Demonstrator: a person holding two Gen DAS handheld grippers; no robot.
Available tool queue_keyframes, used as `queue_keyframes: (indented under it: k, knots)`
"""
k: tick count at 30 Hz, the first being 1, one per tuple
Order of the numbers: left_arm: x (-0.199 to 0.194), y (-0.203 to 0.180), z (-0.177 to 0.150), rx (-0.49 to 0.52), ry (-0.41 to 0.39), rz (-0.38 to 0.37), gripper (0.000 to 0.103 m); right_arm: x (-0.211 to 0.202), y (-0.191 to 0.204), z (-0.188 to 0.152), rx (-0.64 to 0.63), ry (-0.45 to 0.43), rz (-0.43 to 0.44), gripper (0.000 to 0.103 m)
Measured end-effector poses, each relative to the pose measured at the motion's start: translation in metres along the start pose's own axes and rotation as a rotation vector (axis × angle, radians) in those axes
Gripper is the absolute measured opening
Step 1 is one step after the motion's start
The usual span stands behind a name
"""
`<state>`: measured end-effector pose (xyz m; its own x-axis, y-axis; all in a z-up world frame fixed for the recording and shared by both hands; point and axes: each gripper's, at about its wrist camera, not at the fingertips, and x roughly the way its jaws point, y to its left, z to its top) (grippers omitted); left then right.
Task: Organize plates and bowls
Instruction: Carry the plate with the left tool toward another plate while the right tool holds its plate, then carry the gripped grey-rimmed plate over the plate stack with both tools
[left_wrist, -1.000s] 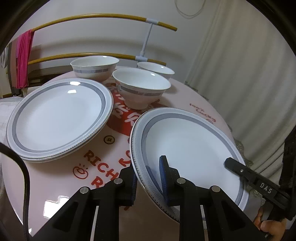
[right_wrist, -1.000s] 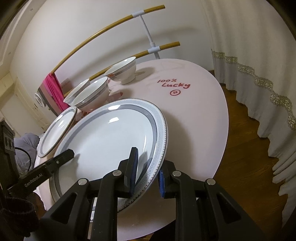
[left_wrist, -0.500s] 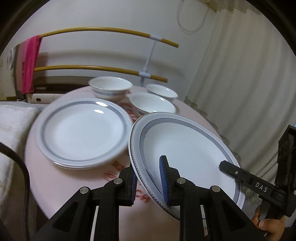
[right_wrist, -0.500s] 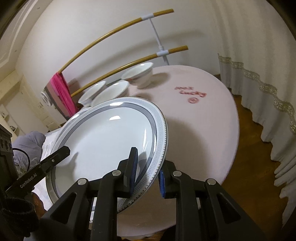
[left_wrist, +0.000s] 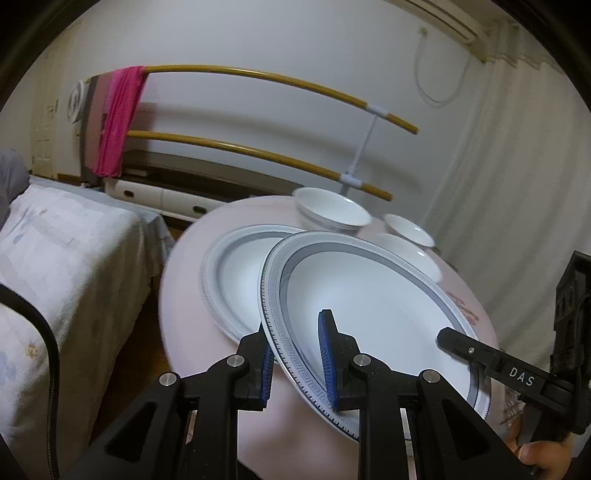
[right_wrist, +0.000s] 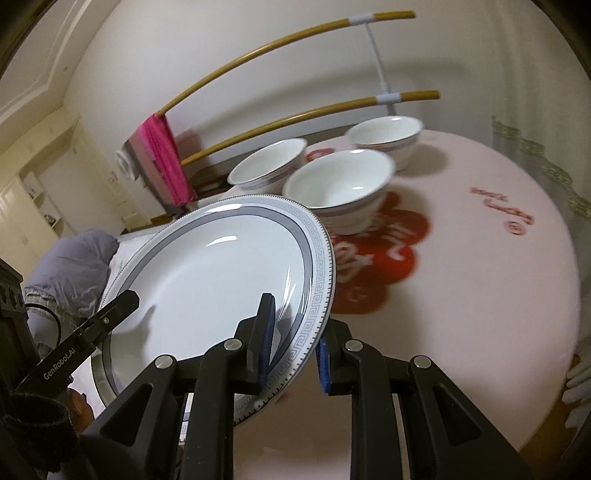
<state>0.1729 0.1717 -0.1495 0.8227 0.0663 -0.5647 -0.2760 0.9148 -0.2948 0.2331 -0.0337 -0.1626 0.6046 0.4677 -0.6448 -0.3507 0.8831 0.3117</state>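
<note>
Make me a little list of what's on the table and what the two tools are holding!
held plate: one plate, lifted and tilted above the table
left tool: shut on the plate's near-left rim
right tool: shut on the plate's opposite rim
second plate: flat on the table, partly behind the held plate
bowls: three, upright, behind the plates; nearest bowl
beyond the table: pink cloth on a rail
</note>
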Motion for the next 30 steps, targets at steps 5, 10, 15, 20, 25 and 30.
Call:
queue_keyframes:
  k: [5, 10, 15, 20, 25, 30]
  knots:
    - [0.006, 0.015, 0.003, -0.015, 0.002, 0.022, 0.019, 0.026, 0.018, 0.005, -0.018, 0.035, 0.006, 0.02]
    - [0.022, 0.02, 0.008, -0.027, 0.017, 0.026, 0.019, 0.044, 0.022, 0.011, -0.015, 0.06, 0.001, 0.02]
    - [0.039, 0.025, 0.018, -0.039, 0.033, 0.027, 0.019, 0.056, 0.023, 0.011, -0.01, 0.076, -0.01, 0.02]
    - [0.046, 0.031, 0.025, -0.046, 0.037, 0.024, 0.019, 0.063, 0.027, 0.016, -0.013, 0.077, -0.022, 0.02]
    - [0.053, 0.033, 0.026, -0.051, 0.049, 0.023, 0.02, 0.065, 0.031, 0.017, -0.01, 0.082, -0.059, 0.02]
    - [0.059, 0.035, 0.028, -0.055, 0.054, 0.025, 0.021, 0.067, 0.035, 0.018, -0.021, 0.084, -0.102, 0.02]
